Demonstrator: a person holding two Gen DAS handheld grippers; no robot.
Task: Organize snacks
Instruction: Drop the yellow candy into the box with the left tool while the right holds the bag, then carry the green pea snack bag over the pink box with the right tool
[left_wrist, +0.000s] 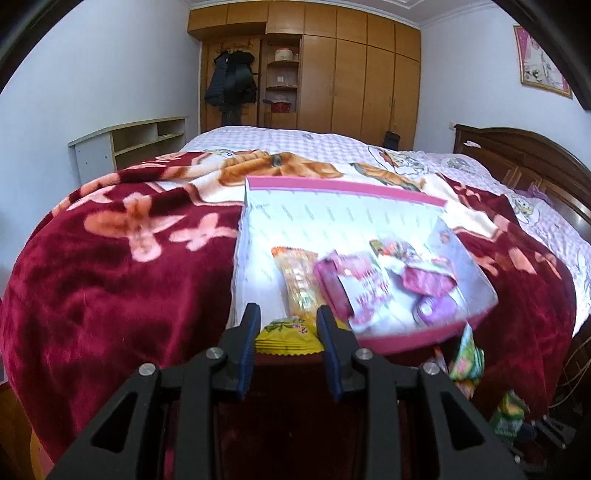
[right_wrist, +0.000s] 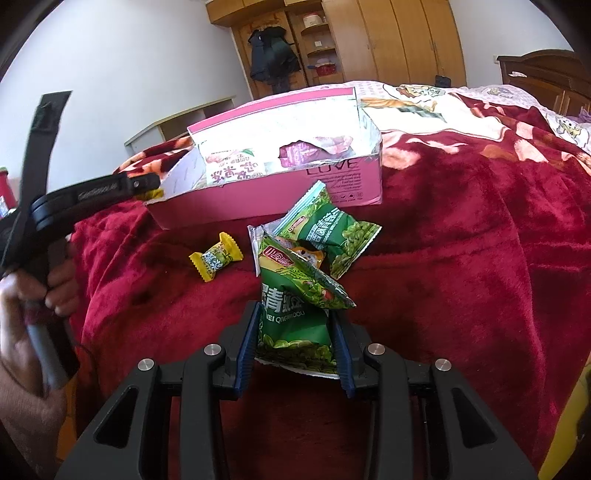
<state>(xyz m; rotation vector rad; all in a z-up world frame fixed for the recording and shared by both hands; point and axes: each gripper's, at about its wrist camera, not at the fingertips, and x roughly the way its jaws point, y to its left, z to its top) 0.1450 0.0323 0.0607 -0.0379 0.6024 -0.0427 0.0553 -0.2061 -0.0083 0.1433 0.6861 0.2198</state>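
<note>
A pink open box (left_wrist: 369, 195) (right_wrist: 343, 184) lies on the red blanket and holds several snack packets, among them an orange one (left_wrist: 297, 277) and purple ones (left_wrist: 347, 284). My left gripper (left_wrist: 288, 328) is shut on a yellow wrapped candy (left_wrist: 286, 338) at the box's near edge; it also shows in the right wrist view (right_wrist: 147, 186). My right gripper (right_wrist: 295, 332) is shut on a green pea packet (right_wrist: 295, 325). Two more green packets (right_wrist: 332, 232) (right_wrist: 299, 280) lie in front of it, and a second yellow candy (right_wrist: 216, 261) lies to their left.
The red blanket (right_wrist: 443, 258) covers a bed with a dark wooden headboard (left_wrist: 517, 162) at right. A wooden wardrobe (left_wrist: 351, 74) and a low shelf (left_wrist: 140, 144) stand behind. Green packets (left_wrist: 467, 354) show below the box in the left view.
</note>
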